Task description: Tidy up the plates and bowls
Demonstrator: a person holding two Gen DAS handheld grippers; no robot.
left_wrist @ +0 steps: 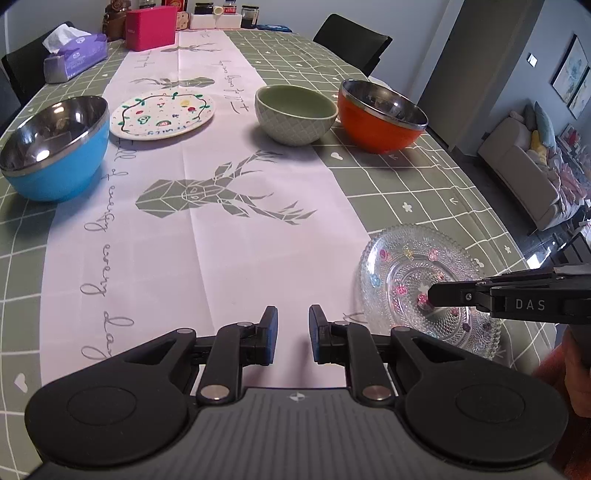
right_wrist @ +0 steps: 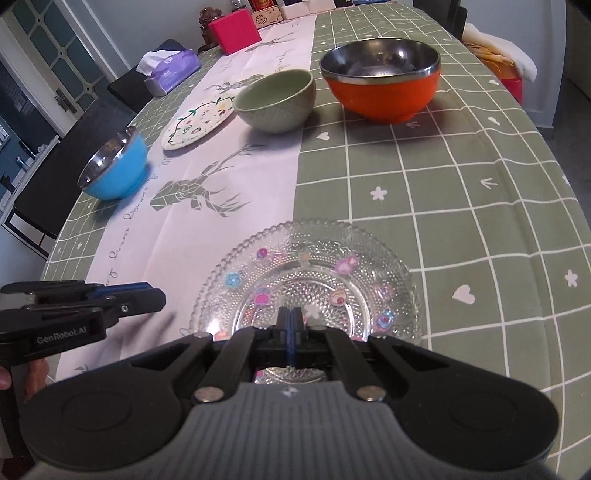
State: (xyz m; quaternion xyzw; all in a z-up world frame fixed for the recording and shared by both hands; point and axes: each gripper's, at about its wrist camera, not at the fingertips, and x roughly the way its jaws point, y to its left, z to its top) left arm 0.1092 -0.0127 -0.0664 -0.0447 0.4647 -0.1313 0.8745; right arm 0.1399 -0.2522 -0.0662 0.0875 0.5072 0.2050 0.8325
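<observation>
A clear glass plate (right_wrist: 306, 273) with small coloured stickers lies near the table's front edge; it also shows in the left wrist view (left_wrist: 417, 280). My right gripper (right_wrist: 291, 325) is shut on the plate's near rim, its tip over the plate's middle (left_wrist: 434, 295). My left gripper (left_wrist: 293, 328) is open and empty, low over the white runner, left of the plate. Farther back stand a blue bowl (left_wrist: 55, 147), a painted white plate (left_wrist: 162, 112), a green bowl (left_wrist: 295, 112) and an orange bowl (left_wrist: 380, 114).
A purple tissue box (left_wrist: 75, 55), a pink box (left_wrist: 151, 27) and jars stand at the table's far end. Black chairs (left_wrist: 351, 40) stand around the table. The table's right edge (left_wrist: 517, 236) runs close to the glass plate.
</observation>
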